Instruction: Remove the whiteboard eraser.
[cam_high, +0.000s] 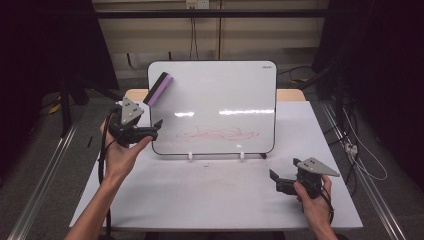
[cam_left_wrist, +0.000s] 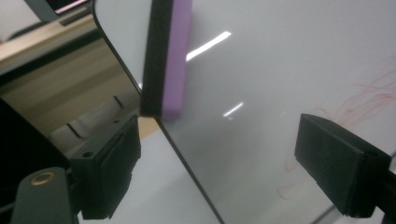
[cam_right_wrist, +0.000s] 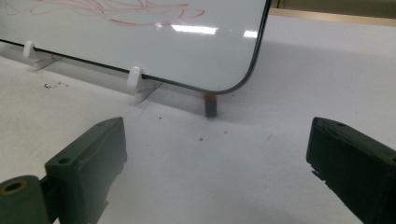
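Purple-and-black eraser (cam_left_wrist: 167, 58), stuck on whiteboard (cam_left_wrist: 280, 70)

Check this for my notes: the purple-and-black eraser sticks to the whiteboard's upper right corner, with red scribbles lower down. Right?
Not quite: the eraser sits at the upper left corner of the whiteboard, as the high view shows. The red scribbles do lie lower down on the board.
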